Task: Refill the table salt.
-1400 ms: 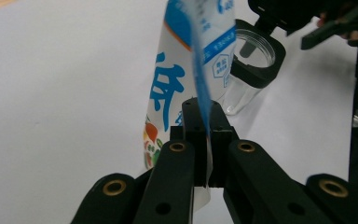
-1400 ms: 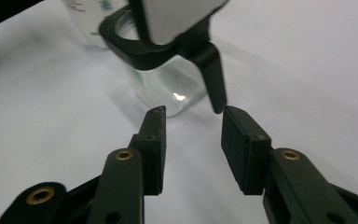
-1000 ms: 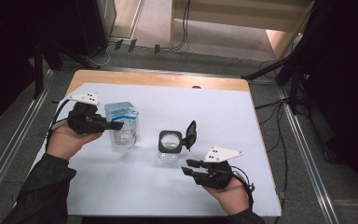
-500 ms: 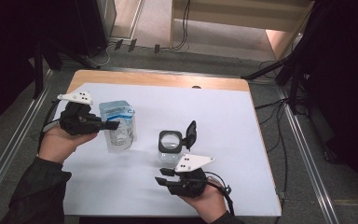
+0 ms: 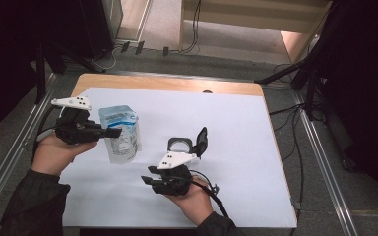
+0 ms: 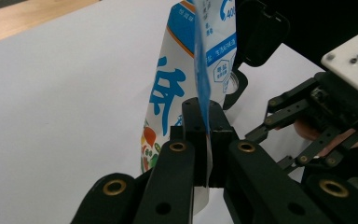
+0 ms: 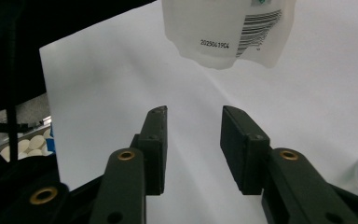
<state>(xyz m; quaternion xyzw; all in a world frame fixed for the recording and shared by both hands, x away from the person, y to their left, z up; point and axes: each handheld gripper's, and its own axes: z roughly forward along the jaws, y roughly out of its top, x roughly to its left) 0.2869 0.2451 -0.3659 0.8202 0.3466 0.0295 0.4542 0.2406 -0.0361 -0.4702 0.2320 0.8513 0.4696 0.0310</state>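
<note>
Pouch (image 5: 120,133), a soft clear-and-blue stand-up bag with printed labelling, hung a little above the white tabletop (image 5: 236,128), toward its left side. The left tongs (image 5: 109,132) were pressed together on the thin sealed edge (image 6: 201,84) of the bag, and nothing else carried its weight. The right tongs (image 7: 193,149) had just been opening, with nothing between them; in the right gripper view they stood spread and aimed at the pouch's rounded bottom (image 7: 223,51), still apart from it.

The chief risk, as I judged it, lay in that narrow pinch: the film was slick and the bag looked full, so a jerk or a tilt of the left hand (image 5: 54,152) could have let the seam slide out and dropped the pouch flat. A second risk was the right tongs closing too hard on the soft belly, squeezing the contents toward the top. Close behind the right hand (image 5: 189,199) stood a small black container with its lid up (image 5: 187,145); a careless sweep could have knocked it over.
</note>
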